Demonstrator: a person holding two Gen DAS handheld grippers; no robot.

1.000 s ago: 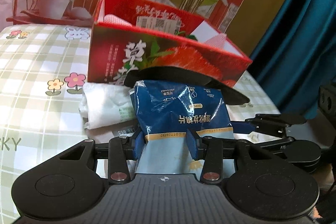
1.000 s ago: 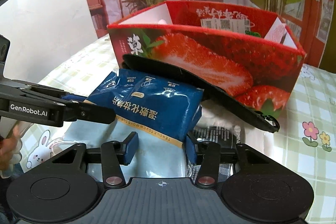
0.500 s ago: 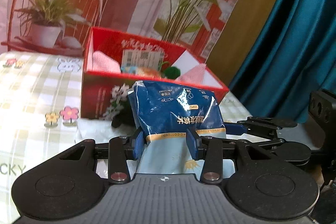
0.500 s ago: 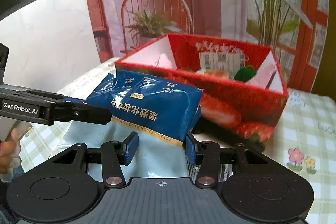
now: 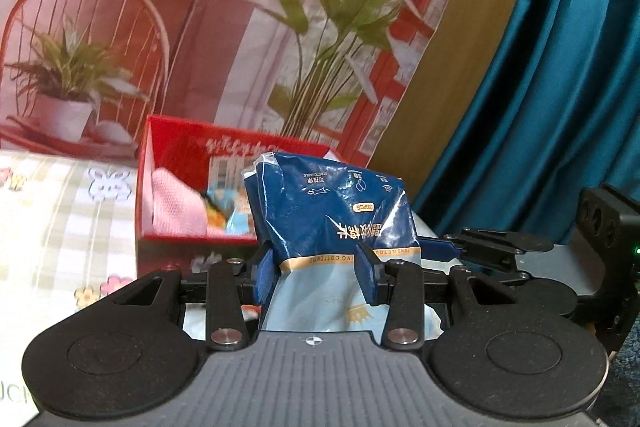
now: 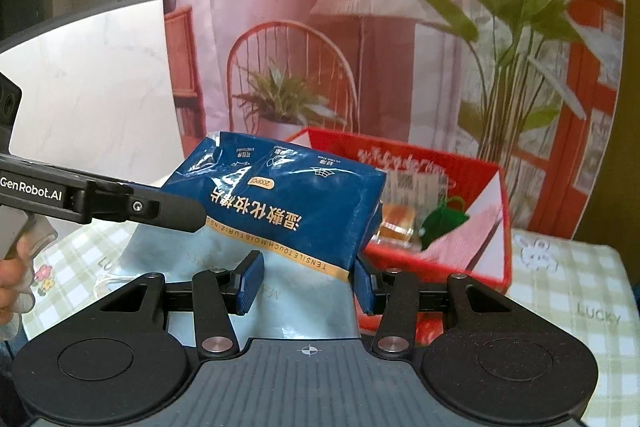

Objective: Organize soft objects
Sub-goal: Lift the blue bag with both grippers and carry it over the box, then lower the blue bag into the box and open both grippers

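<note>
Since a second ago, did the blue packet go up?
Yes. The blue packet rose: it lay below the red box's front wall, and now covers the box's rim and inside in the left wrist view.

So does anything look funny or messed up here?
The blue pack is crumpled and upside down, its printing inverted. The left hand-held gripper and right hand-held gripper both pinch it. Nothing looks spilled; the red box sits upright.

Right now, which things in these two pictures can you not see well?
- Box contents, left view: the blue pack covers the right part.
- Green thing, right view: blurred, cannot be named.
- Pack's lower end, both views: cut off behind each gripper body.
- Person's hand, right view: cut by the left edge.
</note>
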